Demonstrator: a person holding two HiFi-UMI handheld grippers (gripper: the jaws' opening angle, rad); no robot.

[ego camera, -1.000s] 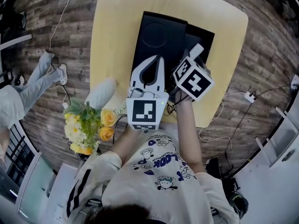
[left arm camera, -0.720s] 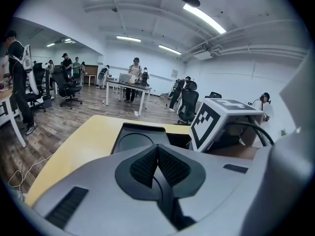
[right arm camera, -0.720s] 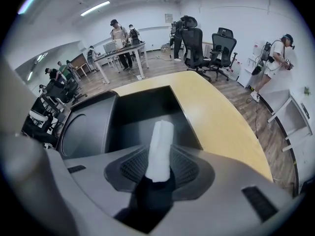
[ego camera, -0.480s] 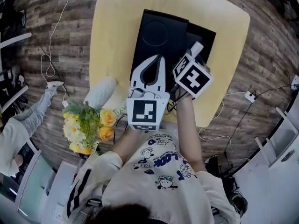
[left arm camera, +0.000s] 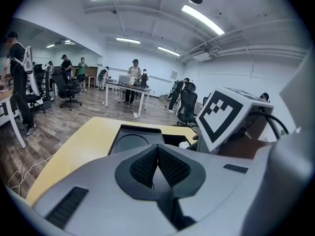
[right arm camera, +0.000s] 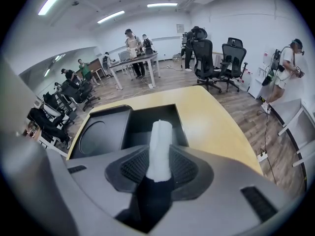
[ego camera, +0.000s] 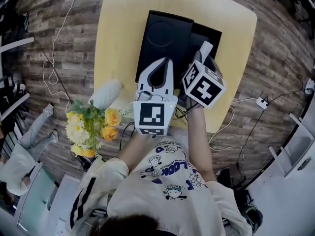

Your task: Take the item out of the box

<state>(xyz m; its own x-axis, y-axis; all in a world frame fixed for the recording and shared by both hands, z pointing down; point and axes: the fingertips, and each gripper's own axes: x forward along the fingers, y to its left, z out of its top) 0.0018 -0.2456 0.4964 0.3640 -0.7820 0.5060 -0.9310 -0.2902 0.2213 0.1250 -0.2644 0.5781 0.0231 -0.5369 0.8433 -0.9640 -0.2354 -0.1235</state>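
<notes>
A black box (ego camera: pixel 209 36) lies open on the yellow table (ego camera: pixel 120 28), its black lid (ego camera: pixel 165 36) beside it on the left. A white cylindrical item (ego camera: pixel 205 48) with a dark lower part stands up out of the box. My right gripper (ego camera: pixel 204 58) is over the box and its jaws are closing. In the right gripper view the item (right arm camera: pixel 160 146) sits between the pads (right arm camera: pixel 184 168), which press on both its sides. My left gripper (ego camera: pixel 165 65) rests over the lid's near edge, shut and empty, pads (left arm camera: pixel 170 166) meeting.
Yellow and white flowers (ego camera: pixel 93 127) in a white vase (ego camera: pixel 106 95) stand at the table's near left corner. Cables and a power strip (ego camera: pixel 262 102) lie on the wooden floor. People, desks and office chairs (right arm camera: pixel 216 58) fill the room beyond the table.
The right gripper and the white item have shifted only slightly over the box. The left gripper stays put. A person on the floor at the left has moved toward the lower left.
</notes>
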